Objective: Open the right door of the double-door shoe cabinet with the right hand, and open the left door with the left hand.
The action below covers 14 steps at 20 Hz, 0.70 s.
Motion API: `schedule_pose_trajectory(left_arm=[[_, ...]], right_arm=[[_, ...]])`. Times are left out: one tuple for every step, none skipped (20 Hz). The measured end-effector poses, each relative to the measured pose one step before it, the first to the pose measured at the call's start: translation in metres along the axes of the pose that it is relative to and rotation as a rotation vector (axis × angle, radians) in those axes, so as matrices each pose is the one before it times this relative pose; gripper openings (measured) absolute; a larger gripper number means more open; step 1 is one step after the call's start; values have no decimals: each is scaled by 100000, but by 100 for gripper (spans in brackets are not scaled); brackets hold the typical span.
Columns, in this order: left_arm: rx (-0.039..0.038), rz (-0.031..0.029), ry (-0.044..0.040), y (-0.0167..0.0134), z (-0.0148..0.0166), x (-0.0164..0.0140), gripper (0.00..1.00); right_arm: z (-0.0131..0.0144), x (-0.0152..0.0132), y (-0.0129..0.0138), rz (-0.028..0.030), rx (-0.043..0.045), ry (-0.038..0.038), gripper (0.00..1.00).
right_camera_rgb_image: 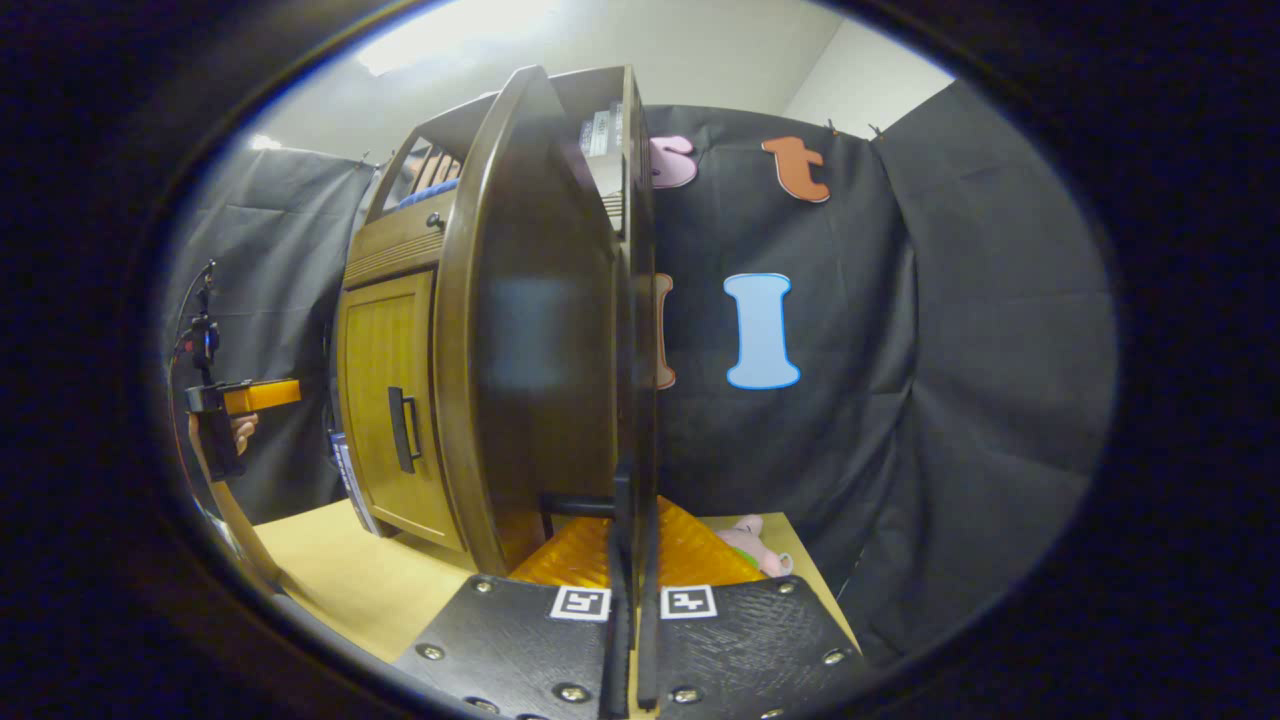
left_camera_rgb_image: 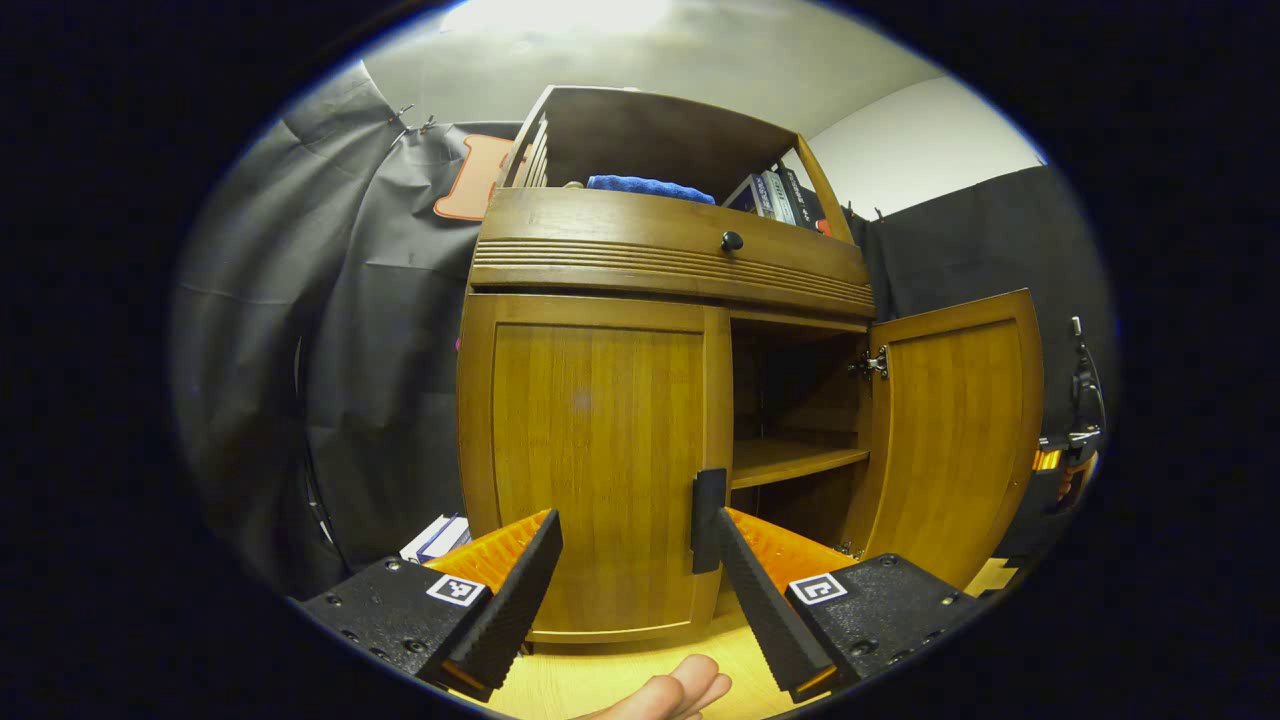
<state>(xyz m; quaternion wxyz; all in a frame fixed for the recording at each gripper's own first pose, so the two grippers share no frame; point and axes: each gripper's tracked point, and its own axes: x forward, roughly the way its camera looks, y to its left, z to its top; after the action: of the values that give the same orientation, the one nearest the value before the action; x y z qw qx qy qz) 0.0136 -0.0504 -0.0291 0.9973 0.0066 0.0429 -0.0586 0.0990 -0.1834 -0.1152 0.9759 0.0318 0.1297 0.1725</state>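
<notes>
The wooden shoe cabinet's left door (left_camera_rgb_image: pixel 590 450) is closed, and its black handle (left_camera_rgb_image: pixel 708 520) stands at the door's right edge. My left gripper (left_camera_rgb_image: pixel 630 545) is open in front of that door, its right finger just below the handle. The right door (left_camera_rgb_image: pixel 955 430) is swung wide open. In the right gripper view this door (right_camera_rgb_image: pixel 530 330) appears edge-on, and my right gripper (right_camera_rgb_image: pixel 628 560) is shut on its black handle (right_camera_rgb_image: pixel 575 505). The left door (right_camera_rgb_image: pixel 385 390) and the left gripper (right_camera_rgb_image: pixel 240 400), held by a hand, appear farther off to the left.
Inside the open half sits a wooden shelf (left_camera_rgb_image: pixel 790 460). Above the doors is a drawer with a black knob (left_camera_rgb_image: pixel 732 241), topped by a blue cloth (left_camera_rgb_image: pixel 648 187) and books (left_camera_rgb_image: pixel 775 195). More books (left_camera_rgb_image: pixel 437 538) lean by the cabinet's left foot. A pink plush toy (right_camera_rgb_image: pixel 750 545) lies behind the right door.
</notes>
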Motion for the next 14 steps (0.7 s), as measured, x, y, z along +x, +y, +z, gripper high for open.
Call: schedule_pose_trajectory(left_arm=[[113, 2, 133, 33, -32, 130, 92], [-85, 59, 164, 32, -162, 118, 92], [-30, 80, 298, 2, -32, 56, 92], [-49, 112, 395, 34, -99, 103, 92], [-65, 168, 462, 16, -105, 59, 92], [-154, -1, 127, 8, -153, 78, 92], [-127, -69, 346, -60, -34, 134, 92], [-204, -123, 645, -85, -249, 108, 92], [-260, -126, 744, -125, -222, 89, 92], [-66, -90, 658, -104, -243, 67, 92], [-15, 12, 479, -104, -84, 66, 95], [670, -125, -86, -118, -114, -52, 92], [840, 683, -644, -41, 66, 61, 92], [1733, 1046, -304, -11, -114, -62, 92]], right_arm=[[180, -39, 81, -111, 199, -777, 8], [53, -80, 253, 165, -272, -368, 4], [-16, -52, 133, -429, -274, -206, 6], [57, -97, 188, -747, -48, -17, 8], [-309, 75, 163, 28, -263, -117, 7], [-132, -422, 323, -338, -92, 169, 19], [-14, -176, 41, -877, -406, 294, 18], [60, -369, -532, -2804, -301, -205, 18], [-26, -414, -276, -1578, 748, -34, 19], [-179, -432, -272, -2606, -236, 85, 27], [-49, -530, -307, -1661, 218, 320, 29], [-339, -658, -145, -1784, -1269, 985, 31], [-312, -777, -676, -4072, -2160, 874, 37], [-84, -838, -736, -2824, -1147, -144, 42]])
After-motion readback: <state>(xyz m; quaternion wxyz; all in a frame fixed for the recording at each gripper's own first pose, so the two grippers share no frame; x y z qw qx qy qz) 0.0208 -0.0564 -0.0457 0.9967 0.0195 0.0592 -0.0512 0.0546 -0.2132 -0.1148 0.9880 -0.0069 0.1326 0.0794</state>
